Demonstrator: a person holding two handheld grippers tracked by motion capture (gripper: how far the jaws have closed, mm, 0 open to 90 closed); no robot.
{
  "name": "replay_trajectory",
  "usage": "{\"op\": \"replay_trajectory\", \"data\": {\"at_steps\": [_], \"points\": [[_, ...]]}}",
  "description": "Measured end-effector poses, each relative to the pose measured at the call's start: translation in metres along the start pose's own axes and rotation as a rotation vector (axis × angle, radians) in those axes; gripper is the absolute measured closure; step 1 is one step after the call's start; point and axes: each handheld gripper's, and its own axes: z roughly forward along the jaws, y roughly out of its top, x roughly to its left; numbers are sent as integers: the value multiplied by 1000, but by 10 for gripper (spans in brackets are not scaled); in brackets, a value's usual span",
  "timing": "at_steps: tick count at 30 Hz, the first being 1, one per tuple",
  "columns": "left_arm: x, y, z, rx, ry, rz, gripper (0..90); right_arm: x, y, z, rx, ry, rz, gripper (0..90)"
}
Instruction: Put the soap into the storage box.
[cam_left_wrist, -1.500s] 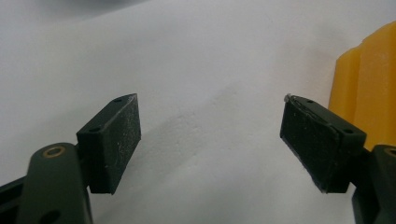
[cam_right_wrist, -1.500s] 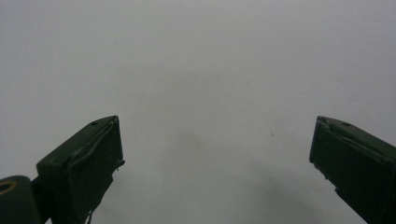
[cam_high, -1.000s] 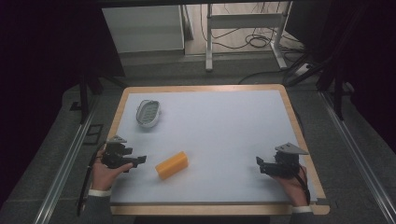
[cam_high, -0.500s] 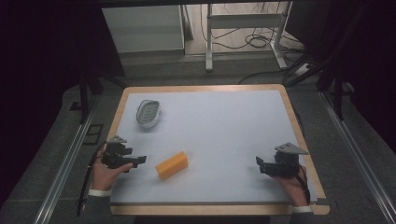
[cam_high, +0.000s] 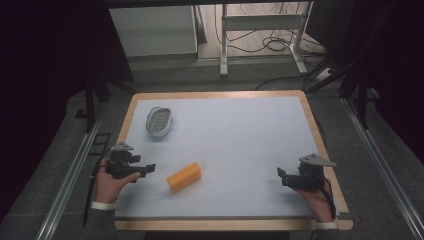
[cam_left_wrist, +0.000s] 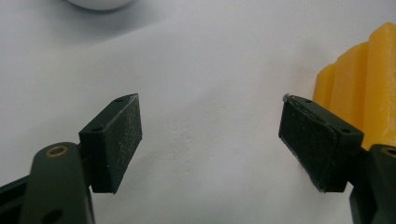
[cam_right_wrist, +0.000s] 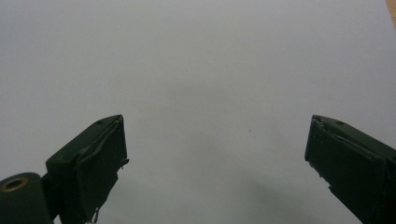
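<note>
Both pairs of jaws stand spread wide with nothing between them. In the left gripper view the left gripper (cam_left_wrist: 210, 140) shows only bare desk surface in its gap, and the ridged orange block (cam_left_wrist: 362, 88) sits just beyond the right-hand pad, off the jaw line rather than inside it. The right gripper (cam_right_wrist: 215, 163) looks out over plain white surface.

Taking the orange block (cam_high: 184, 176) as the landmark: the left gripper (cam_high: 146, 169) rests just to its left, pointing toward it, near but apart. The right gripper (cam_high: 281, 175) lies well apart on the block's right, close to the desk (cam_high: 225, 95) edge. A white oval dish (cam_high: 159, 120) sits beyond the block, toward the far left corner, and looks like the likely place for the block to go.

By my reading the step in hand is the approach to the block, with no grasp begun. The next move calls for swinging the left gripper so that the block comes between its pads, squared across the narrow sides, then closing; the ridged faces may let it twist if caught at a corner.
</note>
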Motion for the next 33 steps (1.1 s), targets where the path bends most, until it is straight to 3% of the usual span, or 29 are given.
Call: {"op": "replay_trajectory", "data": {"at_steps": [8,14,17,27,33], "points": [[-2,12,-14,1,-17,46,213,5,1,1,2,0,-13,56],[-6,19,-15,20,-28,68,209,4,-1,2,10,-7,-8,56],[-11,26,-16,32,-54,83,206,3,-2,1,8,-11,-3,56],[-23,44,-23,40,-45,134,203,0,-2,-1,3,-10,-2,56],[-31,49,-20,62,-62,160,200,1,-1,-2,-11,2,-12,56]]}}
